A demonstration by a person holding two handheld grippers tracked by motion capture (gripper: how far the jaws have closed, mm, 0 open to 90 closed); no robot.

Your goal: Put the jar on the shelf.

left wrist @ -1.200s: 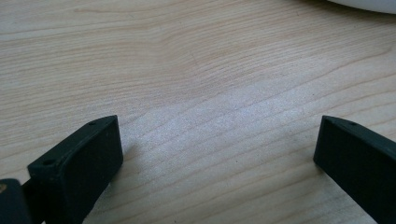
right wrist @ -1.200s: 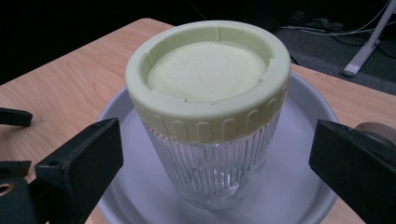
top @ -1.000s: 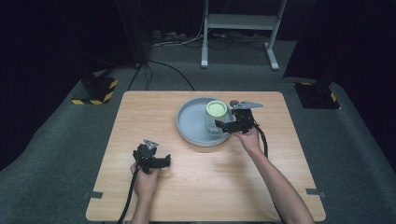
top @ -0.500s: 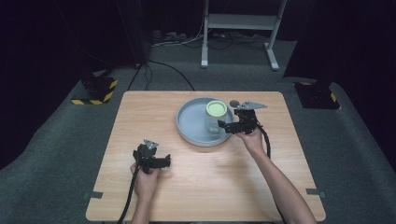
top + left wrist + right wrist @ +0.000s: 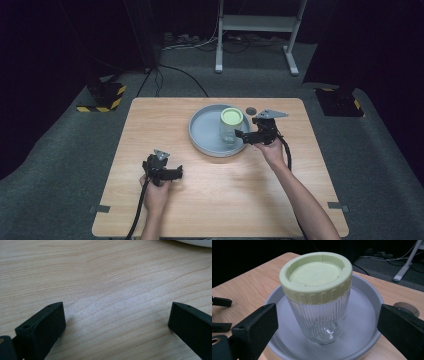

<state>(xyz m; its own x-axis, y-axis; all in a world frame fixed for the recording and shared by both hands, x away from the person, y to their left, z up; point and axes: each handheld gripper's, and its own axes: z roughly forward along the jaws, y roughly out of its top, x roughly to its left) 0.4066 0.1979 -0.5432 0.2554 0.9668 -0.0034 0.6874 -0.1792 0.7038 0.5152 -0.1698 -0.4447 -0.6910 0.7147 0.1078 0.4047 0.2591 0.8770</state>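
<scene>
pale wood tabletop (image 5: 225,200) fills the lower middle of the high view, sitting on grey carpet with a dark room behind; a white metal stand crosses the top of the frame, and yellow-and-black striped blocks lie at the left and right edges. a round grey tray (image 5: 200,132) rests on the table just above frame centre. inside it, toward its right side, a ribbed glass jar (image 5: 230,131) stands upright, its long axis vertical and its light green lid (image 5: 232,116) facing up. the right gripper (image 5: 244,136) sits right of the tray, held by a hand, its tips at the jar's right side. the left gripper (image 5: 177,173) is in the lower left of centre, well apart from the tray, over bare wood.

left gripper view: wood grain runs across the frame, with a sliver of the tray's rim at the upper right corner. the two black jaws stand wide, one at lower left and one at lower right, with nothing between them but table.

right gripper view: the jar is at frame centre, upright on the tray floor, lid on top. the jaws stand wide at the lower corners, either side of the jar and clear of the glass. a small round wooden disc (image 5: 406,308) lies on the table at the right edge, beyond the tray.
</scene>
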